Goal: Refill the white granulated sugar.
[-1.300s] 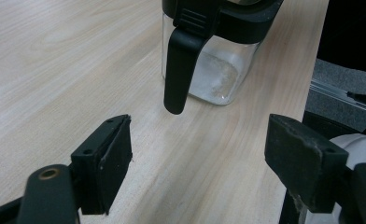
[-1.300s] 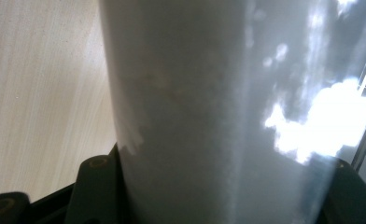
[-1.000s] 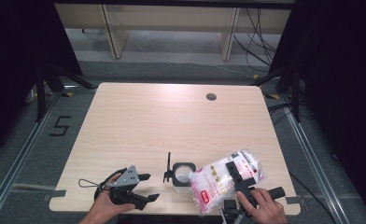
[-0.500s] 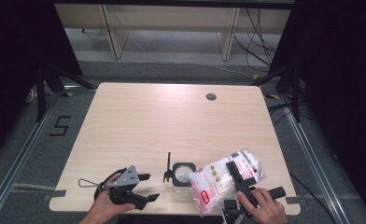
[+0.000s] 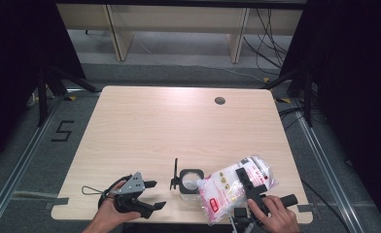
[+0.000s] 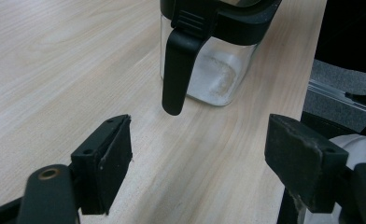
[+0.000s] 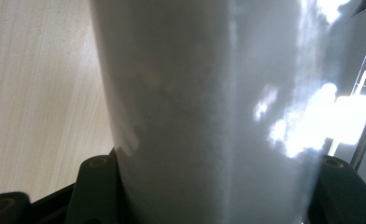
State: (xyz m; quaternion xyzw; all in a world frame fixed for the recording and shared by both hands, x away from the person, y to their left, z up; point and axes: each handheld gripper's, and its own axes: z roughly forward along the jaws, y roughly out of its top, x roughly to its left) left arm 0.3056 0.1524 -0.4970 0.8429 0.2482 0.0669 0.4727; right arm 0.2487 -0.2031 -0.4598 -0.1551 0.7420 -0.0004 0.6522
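A small glass jar with a black rim stands near the table's front edge, its black lid flipped up on its left side. In the left gripper view the jar holds a little white powder and its hanging lid faces me. My left gripper rests open to the left of the jar, its jaws wide apart with nothing between them. My right gripper is shut on a plastic bag of white powder, tilted just right of the jar. The bag sits between the right gripper's jaws.
The light wooden table has a round cable hole at the back right. Beyond it stand wooden shelf legs and loose cables on the floor. A tape mark lies on the floor at left, and metal rails run along both sides.
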